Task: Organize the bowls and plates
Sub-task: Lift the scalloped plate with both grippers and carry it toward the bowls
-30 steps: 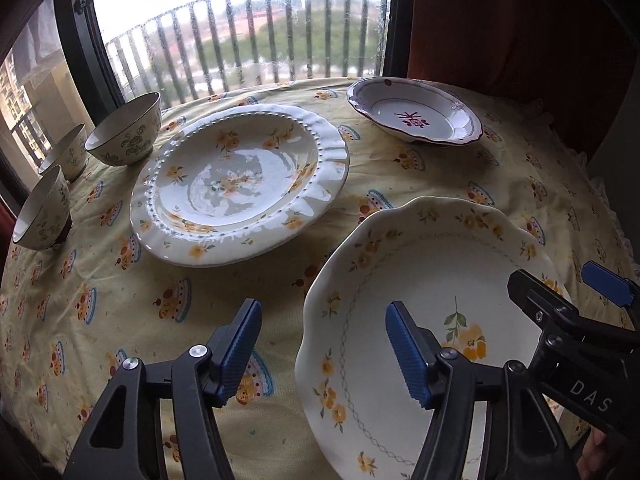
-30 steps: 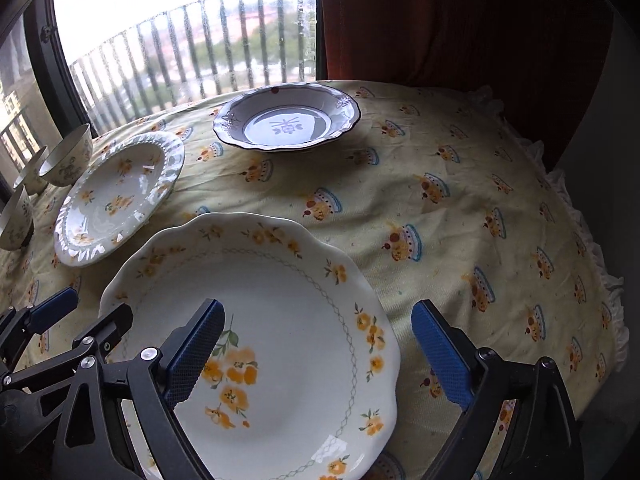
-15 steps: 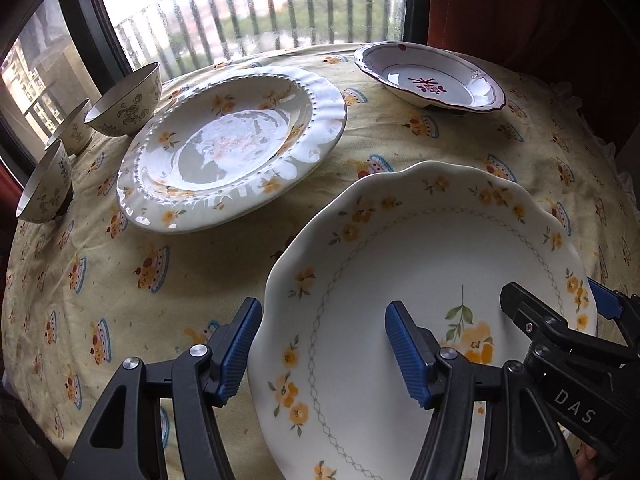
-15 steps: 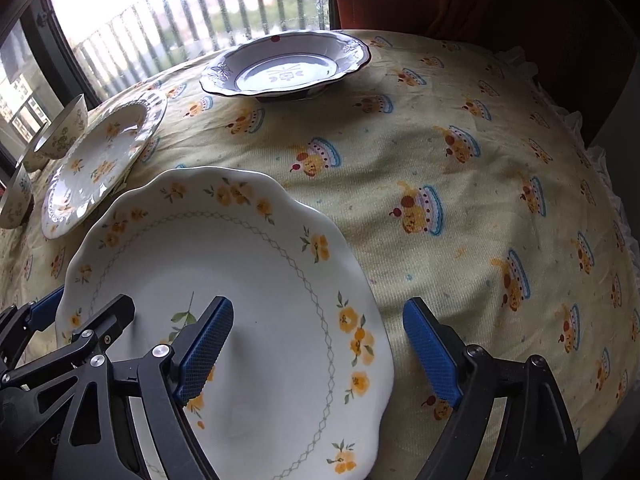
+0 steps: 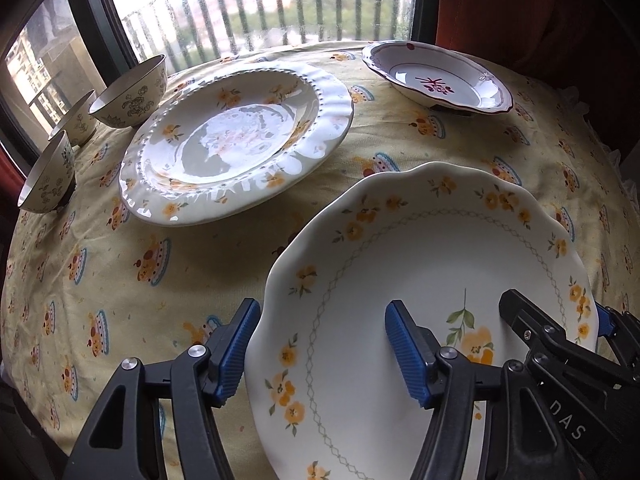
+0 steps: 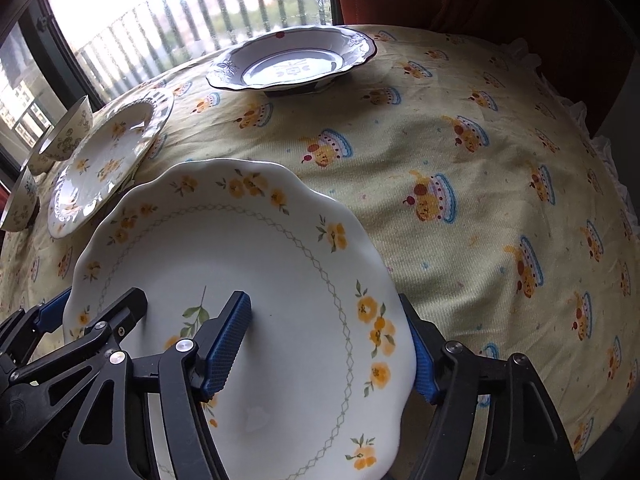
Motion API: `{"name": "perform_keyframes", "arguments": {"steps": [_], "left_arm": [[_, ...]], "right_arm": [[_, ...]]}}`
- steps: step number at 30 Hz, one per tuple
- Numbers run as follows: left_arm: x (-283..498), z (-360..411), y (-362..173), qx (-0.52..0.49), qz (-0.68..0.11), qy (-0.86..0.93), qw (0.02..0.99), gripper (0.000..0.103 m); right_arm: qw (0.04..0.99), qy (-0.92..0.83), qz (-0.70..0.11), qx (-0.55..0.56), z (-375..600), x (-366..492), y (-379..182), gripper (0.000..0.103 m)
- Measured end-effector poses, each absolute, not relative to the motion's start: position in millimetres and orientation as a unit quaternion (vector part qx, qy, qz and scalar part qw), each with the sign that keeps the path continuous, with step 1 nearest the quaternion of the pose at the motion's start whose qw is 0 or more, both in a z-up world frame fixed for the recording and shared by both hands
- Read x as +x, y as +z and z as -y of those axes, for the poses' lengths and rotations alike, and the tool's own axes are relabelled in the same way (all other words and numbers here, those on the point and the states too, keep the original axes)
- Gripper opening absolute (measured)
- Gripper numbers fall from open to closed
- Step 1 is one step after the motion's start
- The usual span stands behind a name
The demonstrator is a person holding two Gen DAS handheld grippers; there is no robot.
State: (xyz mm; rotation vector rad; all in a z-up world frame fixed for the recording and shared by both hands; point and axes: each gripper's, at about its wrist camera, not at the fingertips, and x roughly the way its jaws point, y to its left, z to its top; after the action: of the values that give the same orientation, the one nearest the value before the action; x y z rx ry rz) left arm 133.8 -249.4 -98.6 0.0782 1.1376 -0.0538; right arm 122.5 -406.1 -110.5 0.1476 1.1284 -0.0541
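Left wrist view: the left gripper points steeply down over the near left edge of the scalloped plate. Its jaws stand apart and straddle the rim. The outer pad sits just beside the rim's outer edge, the inner pad over the plate's white interior. No squeeze across the rim is evident, so the gripper is not clamped.

Right wrist view: the right gripper straddles the opposite edge of the same plate. Its jaws have just been closing with the rim between them. The inner pad lies over the plate near the leaf print; the outer finger is partly hidden behind the rim. A wide gap remains, and no clamping is seen.

Location of items: the scalloped plate sits at the near edge of the table on the yellow cloth. Whether it rests flat or is raised cannot be told. The beaded plate lies beyond it to the left, apart from it. The red-trimmed dish lies at the far side near the window. Three bowls stand along the far left edge, the nearest of them tilted.
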Motion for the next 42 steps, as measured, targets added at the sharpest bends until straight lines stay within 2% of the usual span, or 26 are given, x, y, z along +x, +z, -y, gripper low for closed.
{"name": "perform_keyframes", "arguments": {"steps": [12,17,32,42], "left_arm": [[123,206,-98,-0.006,-0.566,-0.060,0.822,0.066],[112,177,-95,0.008,-0.564,-0.075,0.823,0.066],[99,40,-94,-0.009,-0.562,-0.073,0.824,0.066],[119,-34,-91,-0.023,-0.542,-0.053,0.838,0.066]], "right_arm": [[0.836,-0.056,-0.541,0.069,378,103,-105,0.075],[0.829,-0.077,-0.549,0.069,349,91,-106,0.075],[0.836,-0.080,-0.540,0.049,207,80,-96,0.075],[0.850,-0.073,-0.519,0.046,128,99,-90,0.074]]}}
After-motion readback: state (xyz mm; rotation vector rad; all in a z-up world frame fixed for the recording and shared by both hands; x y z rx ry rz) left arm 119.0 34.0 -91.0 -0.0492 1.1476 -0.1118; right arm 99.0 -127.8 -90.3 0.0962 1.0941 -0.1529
